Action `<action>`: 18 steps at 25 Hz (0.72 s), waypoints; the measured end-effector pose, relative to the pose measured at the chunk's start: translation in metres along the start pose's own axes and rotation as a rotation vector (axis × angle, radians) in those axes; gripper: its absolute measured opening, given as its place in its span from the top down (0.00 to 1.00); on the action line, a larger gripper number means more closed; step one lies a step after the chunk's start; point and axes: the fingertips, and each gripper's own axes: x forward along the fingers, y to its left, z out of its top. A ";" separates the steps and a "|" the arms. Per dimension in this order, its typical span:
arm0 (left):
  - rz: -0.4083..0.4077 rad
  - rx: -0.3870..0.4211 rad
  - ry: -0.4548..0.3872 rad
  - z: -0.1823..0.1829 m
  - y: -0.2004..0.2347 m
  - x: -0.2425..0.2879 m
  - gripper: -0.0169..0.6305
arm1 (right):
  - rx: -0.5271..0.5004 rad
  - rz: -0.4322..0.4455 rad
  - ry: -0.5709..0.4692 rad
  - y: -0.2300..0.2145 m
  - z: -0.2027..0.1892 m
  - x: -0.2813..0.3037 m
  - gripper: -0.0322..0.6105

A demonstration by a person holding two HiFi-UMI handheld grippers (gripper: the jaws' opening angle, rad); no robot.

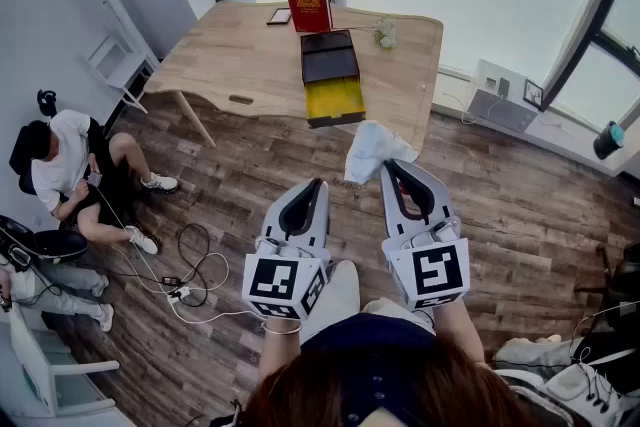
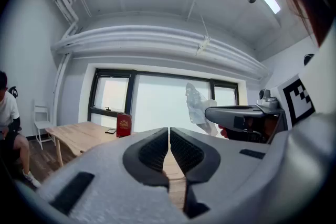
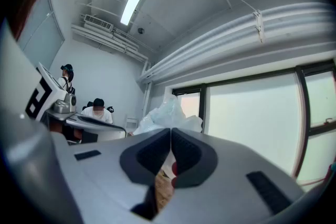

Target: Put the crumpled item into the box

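Because its jaws are clamped on an edge of the crumpled item [image 1: 373, 151], the right gripper [image 1: 391, 167] holds that white wad in the air, short of the box [image 1: 333, 100] on the person's side. The left gripper [image 1: 319, 185], farther from the box, is closed on nothing, probably idle. The box lies open on the table [image 1: 220, 55], yellow inside upward, ready to receive it.

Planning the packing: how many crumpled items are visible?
2. One white crumpled item held by the right gripper, short of the table; a smaller wad at its far right corner. Others may be hidden.
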 end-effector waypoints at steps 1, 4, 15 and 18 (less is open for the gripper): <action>0.000 0.001 -0.001 0.000 0.000 0.000 0.92 | 0.004 -0.002 0.000 0.000 -0.001 0.000 0.91; 0.000 0.001 -0.004 0.000 0.000 0.000 0.92 | 0.018 -0.008 -0.003 -0.001 -0.002 0.000 0.91; -0.008 0.000 0.003 0.002 0.020 0.018 0.92 | -0.013 -0.035 0.010 -0.006 -0.003 0.025 0.90; -0.015 -0.004 0.004 0.001 0.026 0.021 0.92 | -0.004 -0.039 0.010 -0.005 -0.004 0.032 0.91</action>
